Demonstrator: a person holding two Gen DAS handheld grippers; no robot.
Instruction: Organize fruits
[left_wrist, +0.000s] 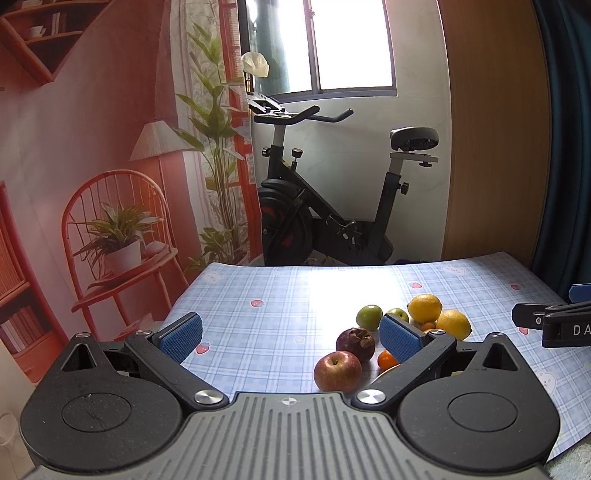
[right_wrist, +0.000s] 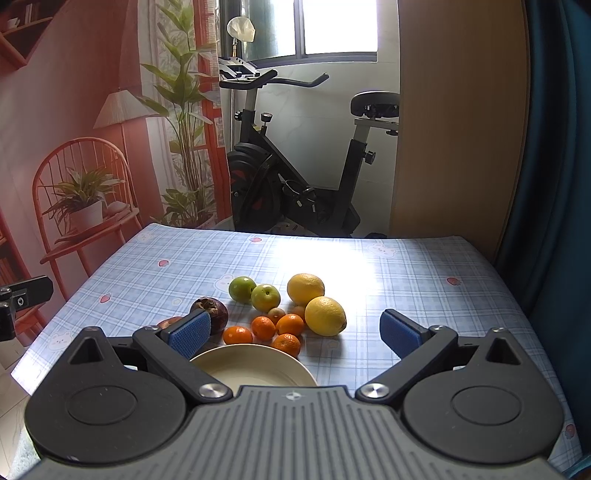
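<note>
Two pairs of tongs, both spread wide and empty. From the left wrist, our left tongs (left_wrist: 291, 338) hover low over the desk (left_wrist: 258, 295), with the apple (left_wrist: 337, 371) just ahead and to the right — nearest fruit to this hand. From the right wrist, our right tongs (right_wrist: 295, 334) face the pile: lemons (right_wrist: 325, 315), tangerines (right_wrist: 275, 330), with the bowl (right_wrist: 255, 365) right beneath us. We'd judge the tangerines lie dead ahead — the right hand's easiest pick.

Red apple (right_wrist: 170, 322) mostly hidden behind the blue pad at nine o'clock. Cream bowl (right_wrist: 255, 363) cut off by the right gripper's body at six. Small brownish fruits (right_wrist: 276, 314) behind oranges (right_wrist: 290, 324), too small to identify.
</note>
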